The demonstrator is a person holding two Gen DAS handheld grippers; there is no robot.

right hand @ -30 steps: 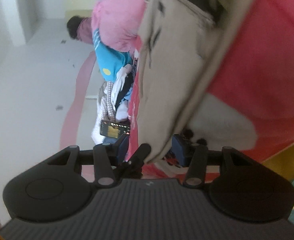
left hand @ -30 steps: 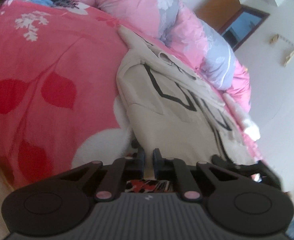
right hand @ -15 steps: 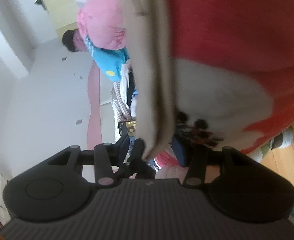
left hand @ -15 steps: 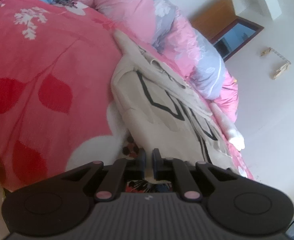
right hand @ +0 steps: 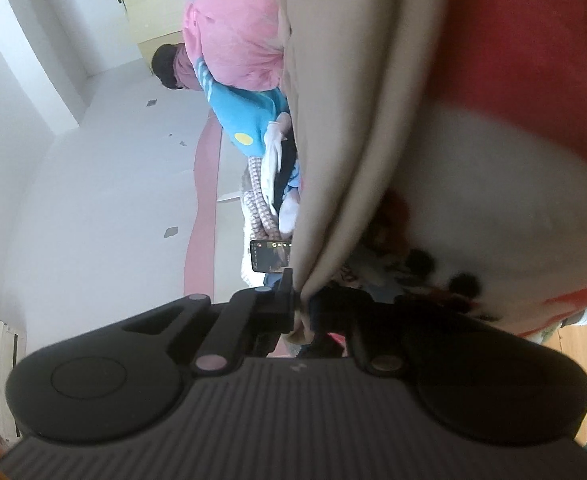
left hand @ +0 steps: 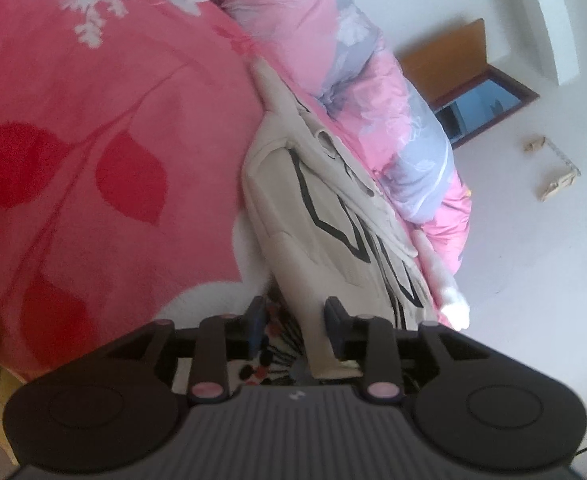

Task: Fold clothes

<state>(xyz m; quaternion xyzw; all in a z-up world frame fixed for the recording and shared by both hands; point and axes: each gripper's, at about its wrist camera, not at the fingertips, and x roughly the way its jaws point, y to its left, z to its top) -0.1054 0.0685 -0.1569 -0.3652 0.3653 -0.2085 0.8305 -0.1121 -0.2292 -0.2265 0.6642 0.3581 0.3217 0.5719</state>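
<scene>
A beige garment with black line markings (left hand: 325, 216) lies folded lengthwise on the red and pink flowered bedspread (left hand: 93, 120). In the left wrist view my left gripper (left hand: 295, 320) is open. The garment's near edge runs between its fingers, close to the right one. In the right wrist view the same beige garment (right hand: 345, 120) hangs as a thick folded band in front of the camera. My right gripper (right hand: 303, 304) is shut on its lower end, above the bedspread (right hand: 513, 40).
A bundled pink and grey quilt (left hand: 353, 60) lies along the far side of the garment. A pile of other clothes (right hand: 253, 128) and a lit phone (right hand: 271, 256) sit further along the bed. A dark-framed doorway (left hand: 485, 104) is in the white wall. Wooden floor (right hand: 573, 340) shows below the bed's edge.
My left gripper, shut on the garment's edge before, has opened. My right gripper, open around the garment's end before, has shut on it.
</scene>
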